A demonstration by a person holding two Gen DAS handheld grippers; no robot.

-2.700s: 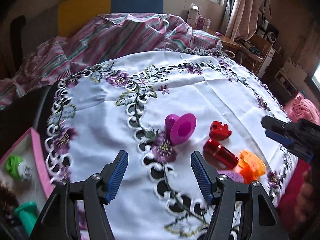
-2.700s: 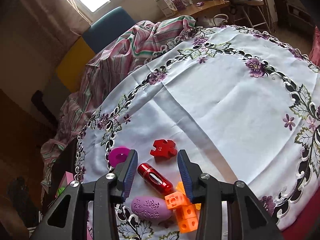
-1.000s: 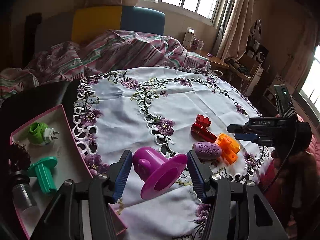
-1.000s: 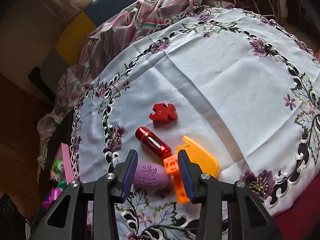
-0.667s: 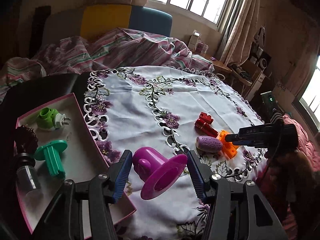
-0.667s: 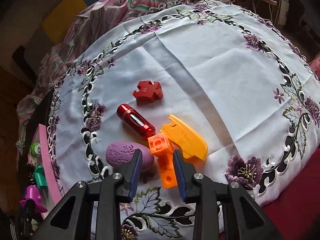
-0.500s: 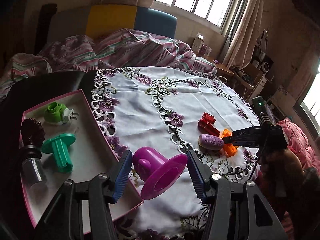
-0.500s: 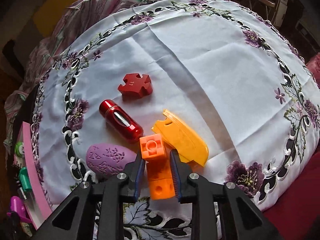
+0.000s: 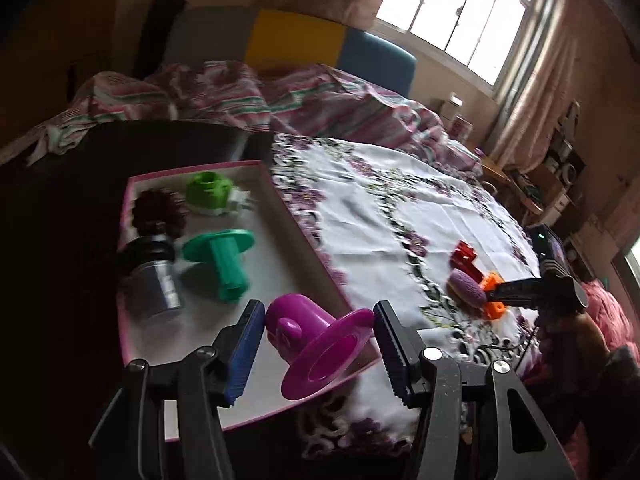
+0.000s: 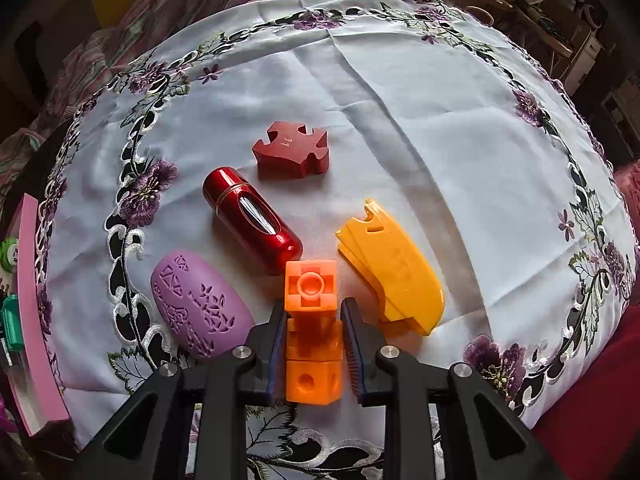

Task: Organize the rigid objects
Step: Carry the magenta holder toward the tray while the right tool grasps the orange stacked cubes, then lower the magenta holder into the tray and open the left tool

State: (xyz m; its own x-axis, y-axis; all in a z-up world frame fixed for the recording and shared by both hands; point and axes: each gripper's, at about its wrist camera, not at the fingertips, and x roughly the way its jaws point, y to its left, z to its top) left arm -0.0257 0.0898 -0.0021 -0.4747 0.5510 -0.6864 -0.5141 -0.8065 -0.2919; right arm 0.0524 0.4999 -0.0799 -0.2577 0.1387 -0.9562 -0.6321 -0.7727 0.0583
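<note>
Left wrist view: left tool (image 9: pixel 318 344) clamped on magenta flanged piece (image 9: pixel 316 344), held over pink tray (image 9: pixel 280 200), green flanged piece (image 9: pixel 224 256) beyond. Right wrist view: right tool (image 10: pixel 314 346) narrow, straddling orange block (image 10: pixel 312 320) on worktop's tablecloth (image 10: pixel 400 100), contact unclear

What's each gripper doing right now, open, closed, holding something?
Left gripper: shut on the purple spool, above the pink tray.
Right gripper: jaws astride the orange blocks; grip cannot be told.
</note>
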